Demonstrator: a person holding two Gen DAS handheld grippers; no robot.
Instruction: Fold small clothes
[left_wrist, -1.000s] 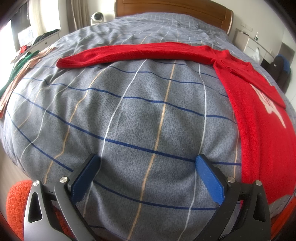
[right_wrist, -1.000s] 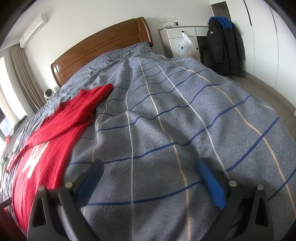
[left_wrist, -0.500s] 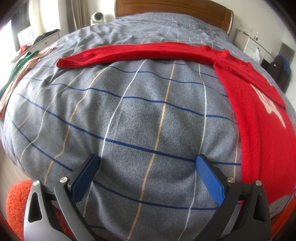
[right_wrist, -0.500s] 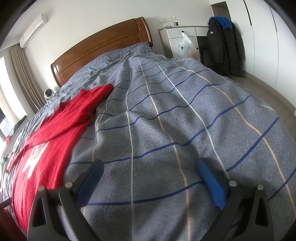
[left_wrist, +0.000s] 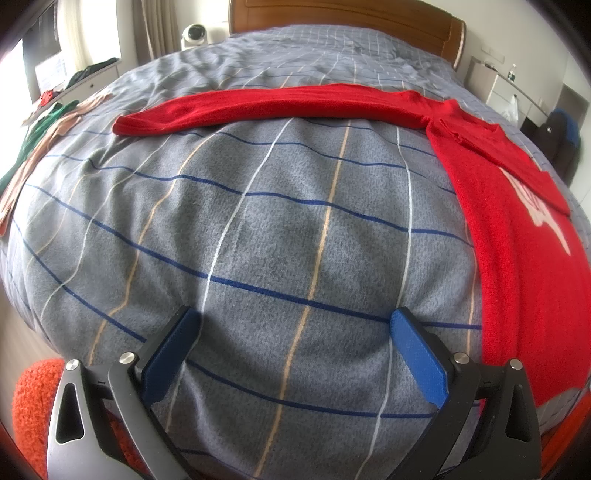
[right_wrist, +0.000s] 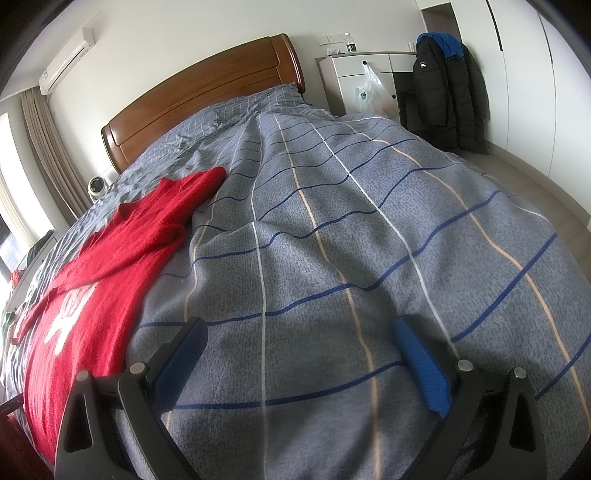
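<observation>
A red knit sweater (left_wrist: 517, 229) with a white print lies flat on the grey striped duvet (left_wrist: 277, 221). One sleeve (left_wrist: 258, 107) stretches out to the left across the bed. My left gripper (left_wrist: 293, 336) is open and empty above bare duvet, left of the sweater's body. In the right wrist view the sweater (right_wrist: 92, 295) lies at the left, its other sleeve (right_wrist: 184, 199) pointing toward the headboard. My right gripper (right_wrist: 299, 343) is open and empty above bare duvet (right_wrist: 351, 240), right of the sweater.
Green and beige clothes (left_wrist: 40, 140) lie at the bed's left edge. An orange fluffy thing (left_wrist: 29, 402) sits low at the left. A wooden headboard (right_wrist: 207, 96), a white cabinet (right_wrist: 365, 77) and hanging dark coats (right_wrist: 447, 88) stand beyond the bed.
</observation>
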